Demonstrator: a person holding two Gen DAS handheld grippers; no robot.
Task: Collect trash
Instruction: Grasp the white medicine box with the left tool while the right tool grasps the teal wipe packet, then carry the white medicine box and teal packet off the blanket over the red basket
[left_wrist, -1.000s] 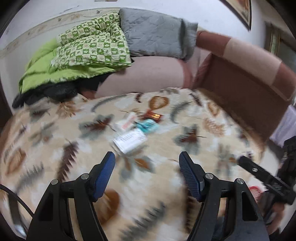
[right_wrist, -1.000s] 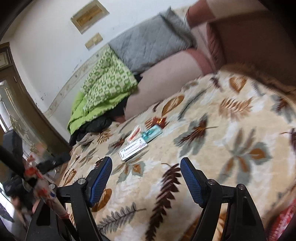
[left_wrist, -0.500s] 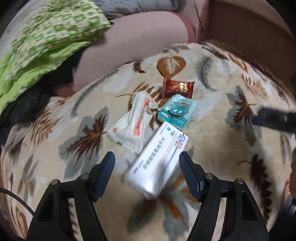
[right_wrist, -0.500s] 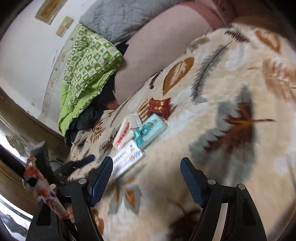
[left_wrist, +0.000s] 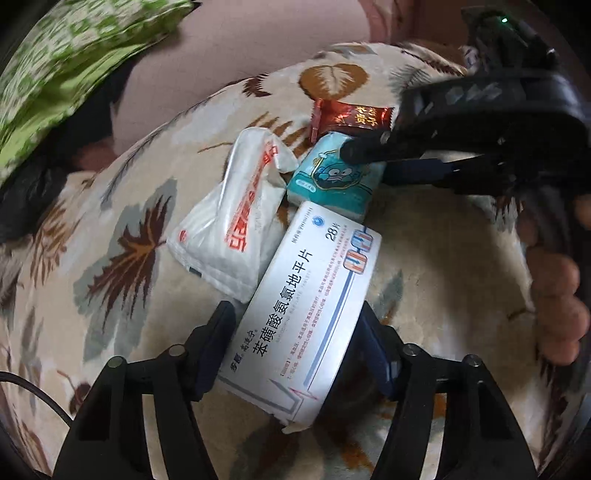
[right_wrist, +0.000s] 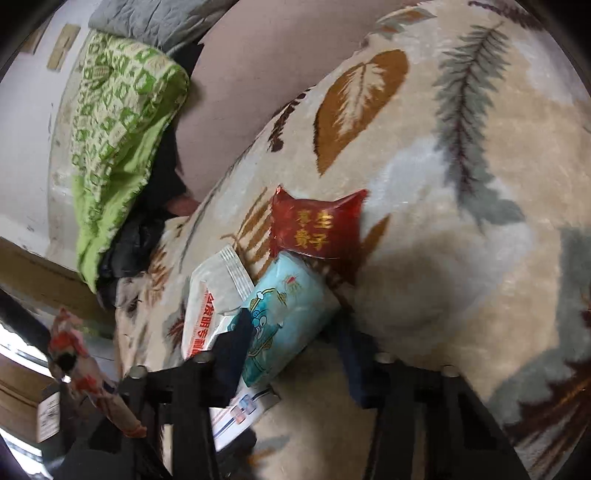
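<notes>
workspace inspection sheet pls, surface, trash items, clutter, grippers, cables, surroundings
surface: leaf-print blanket covers the bed, soft and uneven
job's things: white medicine box, white wipe packet, teal tissue pack and red snack wrapper, bunched together and touching or overlapping
clutter: nothing seen beyond the trash
grippers: left gripper open, fingers either side of the medicine box; right gripper open, straddling the tissue pack, grip not yet closed
cables: thin black cable at the lower left edge of the left wrist view
surroundings: green patterned quilt, grey pillow, pink sofa cushion, cardboard box
</notes>
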